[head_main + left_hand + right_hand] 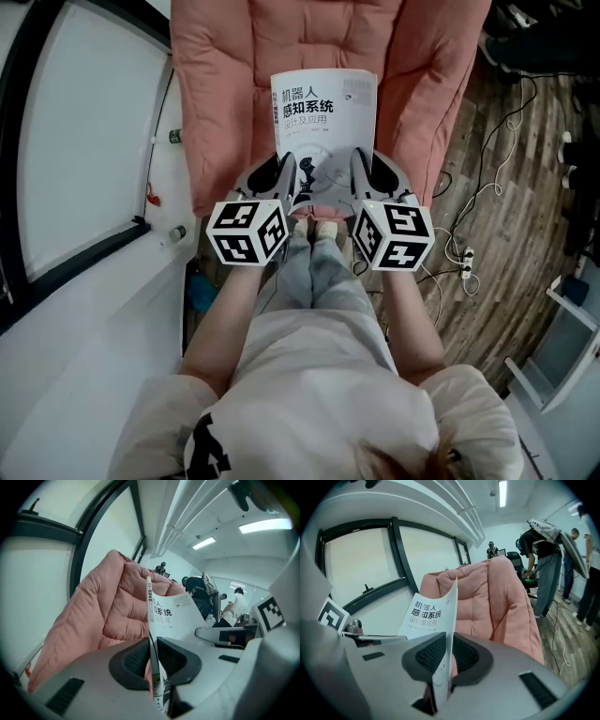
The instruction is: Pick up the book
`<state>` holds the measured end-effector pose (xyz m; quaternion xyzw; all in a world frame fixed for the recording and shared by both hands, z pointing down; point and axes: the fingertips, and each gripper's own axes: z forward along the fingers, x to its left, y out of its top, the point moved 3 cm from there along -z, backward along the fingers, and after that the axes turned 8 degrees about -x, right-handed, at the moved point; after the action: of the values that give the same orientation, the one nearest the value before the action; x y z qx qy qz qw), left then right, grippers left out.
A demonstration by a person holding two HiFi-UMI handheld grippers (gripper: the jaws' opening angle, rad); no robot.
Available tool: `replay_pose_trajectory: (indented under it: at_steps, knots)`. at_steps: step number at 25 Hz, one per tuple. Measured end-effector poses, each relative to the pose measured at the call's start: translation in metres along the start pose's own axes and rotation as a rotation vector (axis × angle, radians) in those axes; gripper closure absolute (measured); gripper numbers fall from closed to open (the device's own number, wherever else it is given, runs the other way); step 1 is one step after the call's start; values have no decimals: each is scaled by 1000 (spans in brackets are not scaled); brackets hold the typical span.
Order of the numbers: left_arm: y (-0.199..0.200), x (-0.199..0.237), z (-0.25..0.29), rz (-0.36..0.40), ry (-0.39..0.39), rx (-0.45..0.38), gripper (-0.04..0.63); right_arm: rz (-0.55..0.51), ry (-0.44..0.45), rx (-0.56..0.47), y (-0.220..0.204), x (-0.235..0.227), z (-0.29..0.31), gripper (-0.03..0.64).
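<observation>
- Room: wood floor at right, dark-framed window at left.
- My left gripper: jaws narrow, pinching the left edge of the book.
- My right gripper: jaws narrow, pinching its right edge.
- Book: white cover, dark print, held up between both grippers.
- Pink quilted cushion: just behind the book.

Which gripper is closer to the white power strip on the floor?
Right. The right gripper clamps the book on its right edge, the side toward the power strip. The left gripper clamps the book's left edge, farther from it.
</observation>
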<state>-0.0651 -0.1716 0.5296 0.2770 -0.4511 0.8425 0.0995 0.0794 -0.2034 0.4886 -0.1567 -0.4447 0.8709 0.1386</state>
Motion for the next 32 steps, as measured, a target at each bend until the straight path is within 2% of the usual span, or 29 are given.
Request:
replay_pose_trajectory:
  at_steps: [3,9,14,22,32]
  knots:
    - [-14,10,12,-18,-6,-28,546,-20,-6,-15,-13,-5,12,558]
    - [-16,9,13,-36,-26,-81,546,-63,5,-46,-10,-6,11,558]
    - [-19,10,15,-28,-44,-143,546,-100,12,-103,-11,-5,8,558]
    - [-46,22,34,-23,-56,-261,546,-170,40,-194,-35,-16,22,558]
    - [-17,6,4,33,-99,-389,546,-208,58,-332,-7,5,-10,558]
